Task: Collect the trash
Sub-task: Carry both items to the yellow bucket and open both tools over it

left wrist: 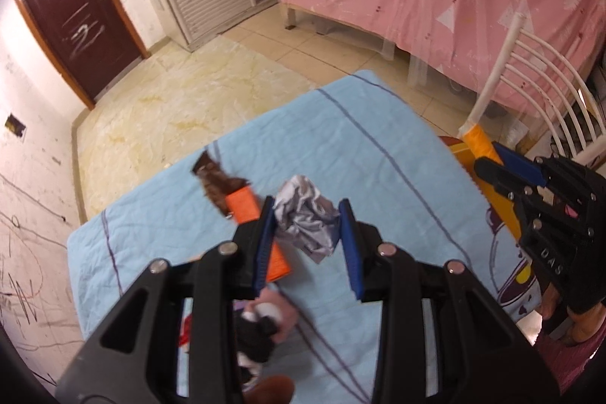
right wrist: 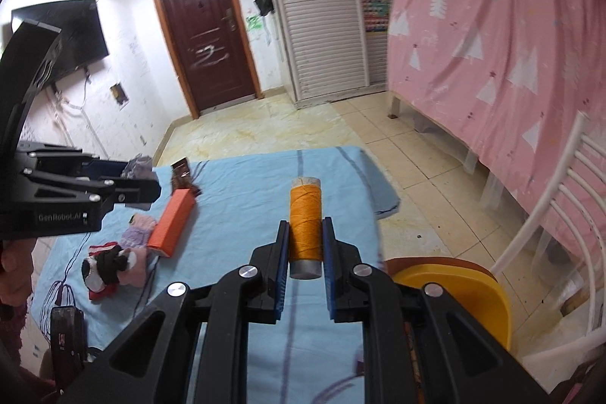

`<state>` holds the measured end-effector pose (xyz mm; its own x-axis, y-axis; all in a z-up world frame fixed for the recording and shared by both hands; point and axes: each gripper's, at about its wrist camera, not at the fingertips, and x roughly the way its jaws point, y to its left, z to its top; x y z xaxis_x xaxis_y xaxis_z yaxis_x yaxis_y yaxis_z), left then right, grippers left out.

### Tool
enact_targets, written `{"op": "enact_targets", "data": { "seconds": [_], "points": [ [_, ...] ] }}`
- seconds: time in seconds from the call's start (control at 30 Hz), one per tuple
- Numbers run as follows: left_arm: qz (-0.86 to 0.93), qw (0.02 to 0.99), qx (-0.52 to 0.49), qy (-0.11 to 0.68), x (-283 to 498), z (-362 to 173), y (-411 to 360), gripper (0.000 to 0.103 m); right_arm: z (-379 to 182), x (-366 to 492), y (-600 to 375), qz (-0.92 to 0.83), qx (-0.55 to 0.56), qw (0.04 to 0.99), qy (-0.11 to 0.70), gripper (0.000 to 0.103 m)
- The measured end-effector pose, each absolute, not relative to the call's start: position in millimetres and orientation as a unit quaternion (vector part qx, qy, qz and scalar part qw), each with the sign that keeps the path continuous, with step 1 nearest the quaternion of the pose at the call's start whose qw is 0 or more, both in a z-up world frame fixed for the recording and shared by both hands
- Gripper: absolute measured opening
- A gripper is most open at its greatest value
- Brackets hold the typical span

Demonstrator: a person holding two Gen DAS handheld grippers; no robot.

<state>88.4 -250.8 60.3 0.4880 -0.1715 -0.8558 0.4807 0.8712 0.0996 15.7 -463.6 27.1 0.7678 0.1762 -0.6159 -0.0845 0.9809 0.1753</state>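
Note:
My left gripper (left wrist: 306,211) is shut on a crumpled grey-white paper wad (left wrist: 305,220) and holds it above the light blue cloth (left wrist: 341,139). From the right wrist view the wad (right wrist: 137,166) shows lifted in the left gripper (right wrist: 132,177). My right gripper (right wrist: 305,233) is shut on a spool of orange thread (right wrist: 305,220), held upright above the cloth (right wrist: 246,195). A brown wrapper (left wrist: 217,177) and an orange box (left wrist: 246,211) lie on the cloth beyond the left gripper; they also show in the right wrist view, wrapper (right wrist: 183,177), box (right wrist: 172,222).
A pile of small garments (right wrist: 117,260) lies at the cloth's left. A yellow bin (right wrist: 458,294) stands right of the table, next to a white chair (right wrist: 560,214). A pink curtain (right wrist: 492,44) hangs on the right. A dark device (right wrist: 68,339) lies at the near left.

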Motion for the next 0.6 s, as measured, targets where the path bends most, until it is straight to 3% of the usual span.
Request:
{"op": "enact_targets", "data": {
  "seconds": [0.6],
  "points": [
    [-0.251,0.816,0.238,0.463,58.2,39.9,-369.6,0.031,11.2,-30.5,-559.6,0.003,0.131,0.941,0.311,0.01]
  ]
}}
